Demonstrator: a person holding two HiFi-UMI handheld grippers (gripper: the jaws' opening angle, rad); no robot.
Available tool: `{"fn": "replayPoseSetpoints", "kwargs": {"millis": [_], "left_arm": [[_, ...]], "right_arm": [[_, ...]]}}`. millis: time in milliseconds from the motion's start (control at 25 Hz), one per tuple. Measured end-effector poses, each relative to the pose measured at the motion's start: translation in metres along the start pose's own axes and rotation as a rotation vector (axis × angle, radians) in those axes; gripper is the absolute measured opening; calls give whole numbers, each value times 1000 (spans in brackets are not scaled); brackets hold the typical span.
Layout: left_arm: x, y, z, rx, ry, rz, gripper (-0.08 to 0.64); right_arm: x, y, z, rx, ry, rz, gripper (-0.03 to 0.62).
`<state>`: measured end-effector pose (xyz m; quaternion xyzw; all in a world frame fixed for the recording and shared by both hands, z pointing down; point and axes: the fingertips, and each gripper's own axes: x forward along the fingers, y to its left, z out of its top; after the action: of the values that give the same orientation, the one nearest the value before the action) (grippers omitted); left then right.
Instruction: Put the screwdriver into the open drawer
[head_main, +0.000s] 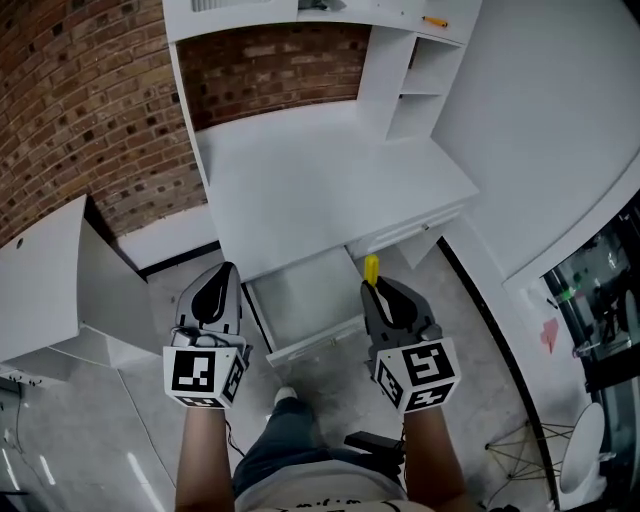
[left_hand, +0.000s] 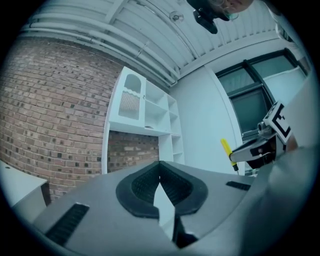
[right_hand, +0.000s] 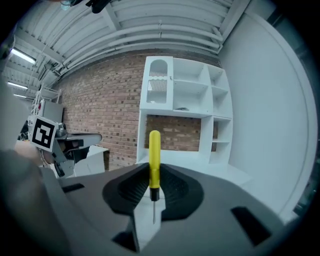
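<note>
A yellow-handled screwdriver (head_main: 371, 268) stands upright between the jaws of my right gripper (head_main: 377, 287), which is shut on it. In the right gripper view the screwdriver's handle (right_hand: 154, 157) rises above the pads and its thin shaft points down. The open drawer (head_main: 313, 345) juts out under the white desk (head_main: 330, 190), between the two grippers and just below them. My left gripper (head_main: 222, 275) hovers at the drawer's left side, and its jaws (left_hand: 160, 172) meet at the tips with nothing between them. The left gripper view also catches the screwdriver (left_hand: 226, 148) off to the right.
A white hutch with shelves (head_main: 420, 80) rises at the back of the desk against a brick wall (head_main: 80, 110). A white cabinet (head_main: 50, 280) stands to the left. A curved white wall (head_main: 540, 150) runs along the right. The person's shoe (head_main: 285, 397) is under the drawer front.
</note>
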<state>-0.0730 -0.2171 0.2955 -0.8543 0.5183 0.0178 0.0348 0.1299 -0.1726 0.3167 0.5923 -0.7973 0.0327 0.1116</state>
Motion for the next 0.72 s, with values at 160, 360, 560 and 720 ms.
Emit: {"fn": "replayPoseSetpoints", "kwargs": {"millis": [160, 360, 560, 720], "left_arm": [[34, 25, -14, -13, 22, -20, 12], [60, 47, -35, -32, 67, -34, 12], [70, 53, -80, -71, 159, -38, 12], [73, 50, -114, -107, 227, -30, 12]], "right_arm": [[41, -9, -5, 24, 43, -24, 72], [80, -12, -23, 52, 113, -32, 72], [107, -9, -74, 108, 238, -4, 72], [128, -9, -121, 128, 350, 44, 72]]}}
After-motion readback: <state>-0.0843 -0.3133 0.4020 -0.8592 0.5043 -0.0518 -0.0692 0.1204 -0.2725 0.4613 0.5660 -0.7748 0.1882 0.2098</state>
